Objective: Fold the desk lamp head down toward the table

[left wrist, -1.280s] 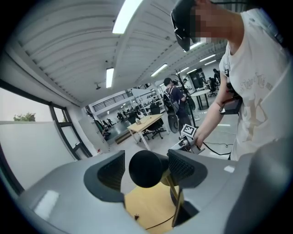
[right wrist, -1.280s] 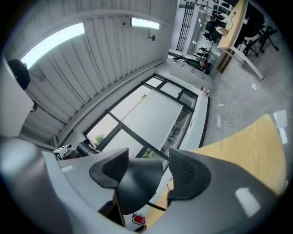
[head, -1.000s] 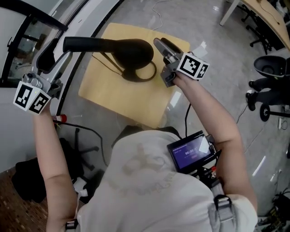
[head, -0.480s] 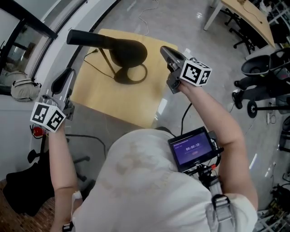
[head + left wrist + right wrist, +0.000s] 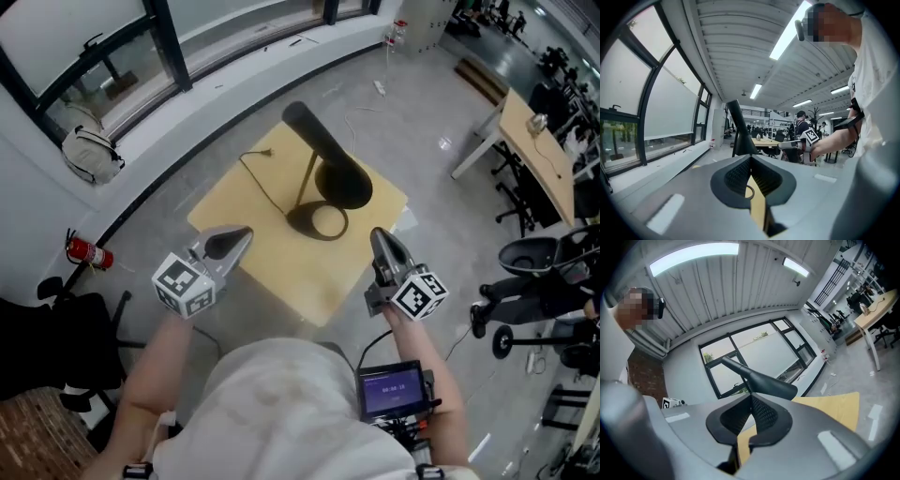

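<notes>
A black desk lamp stands on the yellow table. Its long head slants up from a thin stem over the ring base. My left gripper hovers at the table's near left edge, clear of the lamp. My right gripper hovers at the near right edge. Both pairs of jaws have just been closing and are now shut with nothing between them. In the left gripper view the lamp rises beyond the shut jaws. In the right gripper view the lamp head crosses above them.
The lamp's cable trails over the table's far left. On the floor at the left are a red fire extinguisher and a black chair. A backpack sits on the window ledge. A white desk and office chairs stand at the right.
Both grippers have drawn back from the lamp to the table's near edge, and their jaws went from open to shut. The head view has swung, so the table now sits further ahead.
</notes>
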The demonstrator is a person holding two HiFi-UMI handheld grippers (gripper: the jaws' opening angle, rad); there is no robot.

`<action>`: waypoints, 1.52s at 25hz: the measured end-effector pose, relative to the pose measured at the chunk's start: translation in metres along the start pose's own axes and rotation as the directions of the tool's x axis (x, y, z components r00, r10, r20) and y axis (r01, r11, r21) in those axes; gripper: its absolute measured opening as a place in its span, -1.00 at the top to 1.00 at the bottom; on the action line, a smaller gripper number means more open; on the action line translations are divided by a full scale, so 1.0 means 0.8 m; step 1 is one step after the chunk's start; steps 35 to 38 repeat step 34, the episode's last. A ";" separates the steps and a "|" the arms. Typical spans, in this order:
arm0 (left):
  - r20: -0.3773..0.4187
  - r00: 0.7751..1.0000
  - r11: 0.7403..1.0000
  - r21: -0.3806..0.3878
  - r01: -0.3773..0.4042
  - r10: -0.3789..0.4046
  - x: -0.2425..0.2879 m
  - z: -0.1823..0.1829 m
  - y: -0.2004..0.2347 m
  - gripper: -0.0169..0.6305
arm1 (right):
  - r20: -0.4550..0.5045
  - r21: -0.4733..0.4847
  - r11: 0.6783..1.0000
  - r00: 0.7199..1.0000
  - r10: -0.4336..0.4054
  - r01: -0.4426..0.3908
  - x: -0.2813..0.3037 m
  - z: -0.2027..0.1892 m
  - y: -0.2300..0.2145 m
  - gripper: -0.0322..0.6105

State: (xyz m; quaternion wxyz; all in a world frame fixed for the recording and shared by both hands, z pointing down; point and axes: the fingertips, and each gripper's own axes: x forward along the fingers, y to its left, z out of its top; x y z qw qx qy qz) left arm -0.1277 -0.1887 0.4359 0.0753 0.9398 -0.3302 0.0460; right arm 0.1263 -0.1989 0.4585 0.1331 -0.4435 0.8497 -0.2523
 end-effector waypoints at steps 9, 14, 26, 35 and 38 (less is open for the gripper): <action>0.013 0.999 0.996 -0.071 0.045 -0.044 -0.053 -0.047 -0.053 0.94 | -0.042 -0.089 0.996 0.999 0.024 -0.027 -0.034 -0.066 0.090 0.87; -0.007 0.997 0.992 -0.107 0.072 -0.073 -0.075 -0.044 -0.088 0.94 | -0.097 -0.131 0.990 0.994 0.041 -0.054 -0.057 -0.087 0.155 0.87; -0.012 0.989 0.983 -0.110 0.147 -0.149 -0.108 -0.096 -0.118 0.94 | -0.205 -0.302 0.948 0.978 0.038 -0.100 -0.080 -0.163 0.216 0.87; -0.055 0.985 0.982 -0.106 0.157 -0.164 -0.115 -0.077 -0.169 0.94 | -0.226 -0.308 0.947 0.974 0.017 -0.088 -0.124 -0.144 0.234 0.87; -0.055 0.985 0.982 -0.106 0.157 -0.164 -0.115 -0.077 -0.169 0.94 | -0.226 -0.308 0.947 0.974 0.017 -0.088 -0.124 -0.144 0.234 0.87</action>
